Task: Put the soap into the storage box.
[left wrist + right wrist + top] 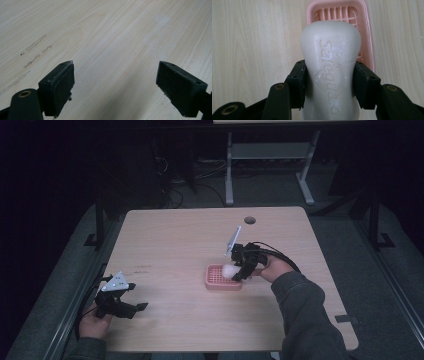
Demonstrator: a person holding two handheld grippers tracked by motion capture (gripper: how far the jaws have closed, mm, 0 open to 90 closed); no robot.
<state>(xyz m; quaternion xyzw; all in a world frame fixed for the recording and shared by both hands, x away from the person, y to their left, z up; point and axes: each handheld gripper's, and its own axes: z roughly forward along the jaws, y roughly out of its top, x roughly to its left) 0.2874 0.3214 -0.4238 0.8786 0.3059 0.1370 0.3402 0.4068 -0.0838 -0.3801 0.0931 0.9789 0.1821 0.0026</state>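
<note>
Overhead, the right hand-held gripper [239, 271] holds a pale soap bar [230, 270] over the pink slotted soap dish [220, 282] near the middle of the counter [175, 240]; the left hand-held gripper [136, 306] rests well apart at the near left corner, with nothing standing between bar and dish; a cable hole [249, 220] sits far off toward the back edge. Along the left hand-held gripper [115, 82], the jaws stand wide open over bare wood, holding nothing. Along the right hand-held gripper [329, 82], the jaws are clamped on the soap bar [330, 50] at its narrow waist, the soap dish [368, 37] beyond and offset to one side; the bar looks slick, so it might slip or twist in the pads, and released off-centre it could catch the rim and tip out.
</note>
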